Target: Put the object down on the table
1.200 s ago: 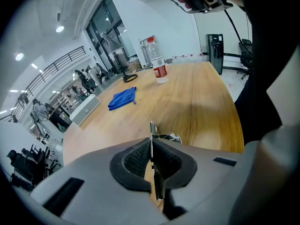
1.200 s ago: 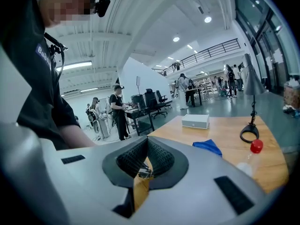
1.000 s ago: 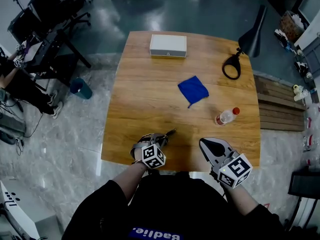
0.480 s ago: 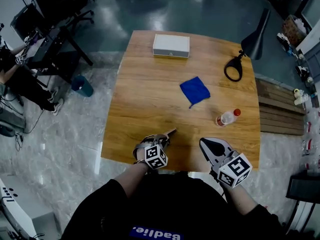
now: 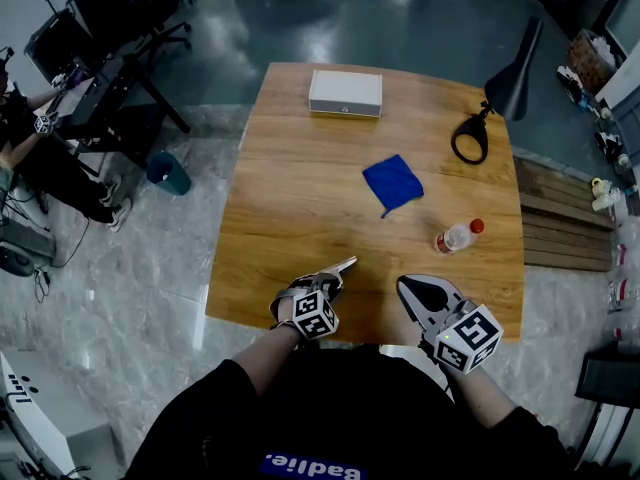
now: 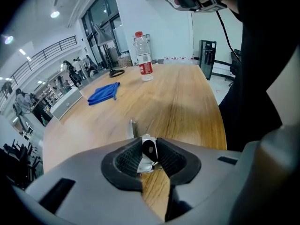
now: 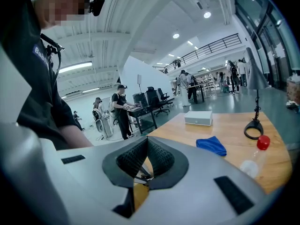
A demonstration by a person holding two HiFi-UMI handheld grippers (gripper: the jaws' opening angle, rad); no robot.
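Head view: wooden bench (image 5: 300,208), both grippers at near edge, left gripper (image 5: 325,280) beside right gripper (image 5: 408,288). White box (image 5: 345,92) at far side, blue cloth (image 5: 392,182) mid-bench, bottle (image 5: 457,236) toward right. Slim silvery object (image 5: 340,265) clamped in left fingers over near edge; right fingers pressed together, nothing between.
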